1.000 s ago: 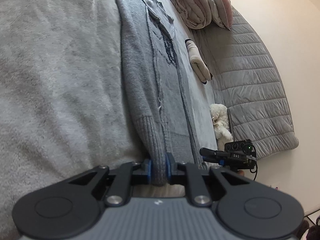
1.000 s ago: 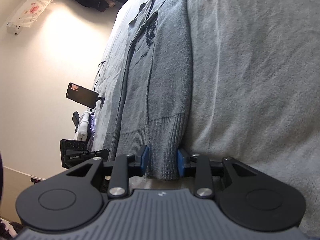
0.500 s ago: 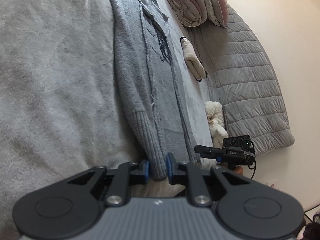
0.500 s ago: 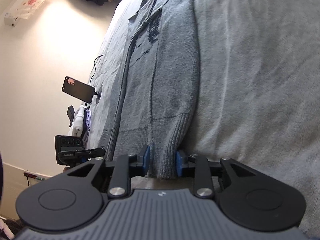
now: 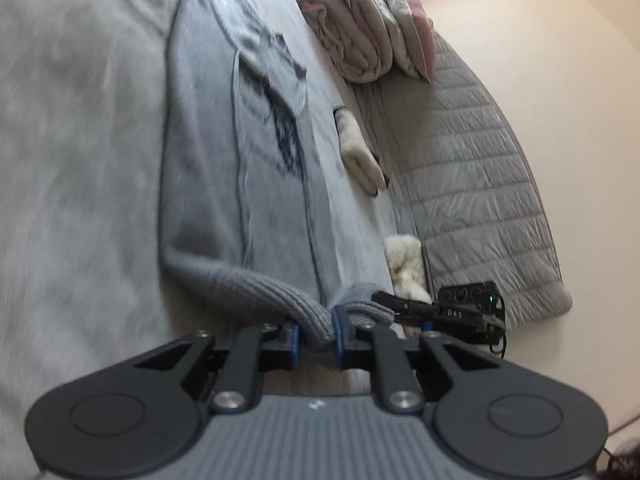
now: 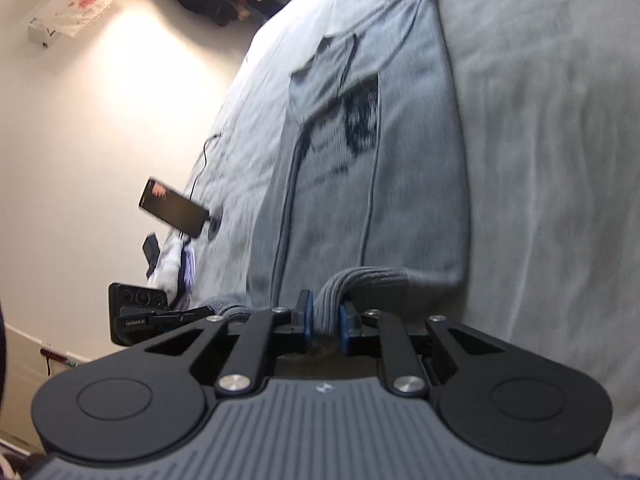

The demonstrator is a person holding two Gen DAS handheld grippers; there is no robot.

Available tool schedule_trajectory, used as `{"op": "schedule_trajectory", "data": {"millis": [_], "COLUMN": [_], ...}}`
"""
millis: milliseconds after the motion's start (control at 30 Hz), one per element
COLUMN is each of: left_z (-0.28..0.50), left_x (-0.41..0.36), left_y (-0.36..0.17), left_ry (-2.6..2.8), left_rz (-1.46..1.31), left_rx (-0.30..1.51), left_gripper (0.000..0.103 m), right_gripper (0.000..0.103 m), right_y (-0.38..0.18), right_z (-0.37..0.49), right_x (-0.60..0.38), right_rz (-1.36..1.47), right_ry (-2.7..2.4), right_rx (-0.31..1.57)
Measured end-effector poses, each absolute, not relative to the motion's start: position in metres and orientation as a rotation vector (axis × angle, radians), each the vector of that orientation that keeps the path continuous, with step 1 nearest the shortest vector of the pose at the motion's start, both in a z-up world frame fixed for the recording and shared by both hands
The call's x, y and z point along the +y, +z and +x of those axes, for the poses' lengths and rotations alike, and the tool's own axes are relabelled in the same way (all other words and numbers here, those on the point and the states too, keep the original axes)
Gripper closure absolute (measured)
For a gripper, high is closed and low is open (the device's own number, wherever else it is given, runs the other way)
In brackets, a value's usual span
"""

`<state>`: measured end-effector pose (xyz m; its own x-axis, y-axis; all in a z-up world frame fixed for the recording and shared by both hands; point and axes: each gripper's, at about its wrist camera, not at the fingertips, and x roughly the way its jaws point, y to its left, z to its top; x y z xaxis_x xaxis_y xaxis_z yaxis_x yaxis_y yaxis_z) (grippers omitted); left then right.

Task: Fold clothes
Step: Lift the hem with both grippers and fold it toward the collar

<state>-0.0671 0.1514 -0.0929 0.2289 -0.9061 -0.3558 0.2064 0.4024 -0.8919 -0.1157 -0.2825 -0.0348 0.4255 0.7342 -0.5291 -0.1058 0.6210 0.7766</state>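
A grey knit sweater (image 5: 224,168) with a dark print lies folded lengthwise on a grey blanket. My left gripper (image 5: 314,330) is shut on one corner of its ribbed hem (image 5: 280,300), lifted off the bed. In the right wrist view the same sweater (image 6: 400,168) stretches away, and my right gripper (image 6: 325,324) has its jaws closing on the other hem corner (image 6: 340,288), pads pressing the bunched rib. Each gripper shows at the edge of the other's view, the right gripper (image 5: 452,314) and the left gripper (image 6: 160,318).
Rolled bedding (image 5: 352,28) and a pillow (image 5: 412,28) lie at the bed's head, by a quilted headboard (image 5: 472,184). A sock (image 5: 360,152) and a plush toy (image 5: 404,264) sit beside the sweater. A phone (image 6: 172,208) on a cable lies at the far side.
Both grippers have risen and pulled the hem up off the blanket. The right gripper's jaws have narrowed on the rib. The hem now bunches and bends between the two grips.
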Motion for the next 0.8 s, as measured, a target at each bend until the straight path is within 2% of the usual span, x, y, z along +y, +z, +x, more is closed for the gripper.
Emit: {"op": "schedule_trajectory", "data": {"millis": [367,433,533,800], "left_z": [-0.012,-0.010,-0.011,-0.019], "left_x": [0.155,0.159,0.161,0.159], "left_y": [-0.088,-0.090,-0.085,-0.086], "left_ry": [-0.712,-0.702,-0.725,-0.855], "left_rz": [-0.826,-0.803,-0.740,-0.588], "left_rx": [0.923,0.910,0.890,0.896], "left_gripper": [0.086,0.076,0.064,0.056], "right_gripper": [0.082,0.070,0.066,0.065], "right_y": [-0.059,-0.068,-0.068,-0.065], "right_z": [-0.066,-0.066,-0.064,-0.078], "right_x": [-0.303,-0.309,-0.309,-0.294], "right_rz": [0.834,0.858,0.817,0.570], "right_ry": [0.498,0.497,0.501,0.567], "right_rx": [0.847,0.839,0.852,0.848]}}
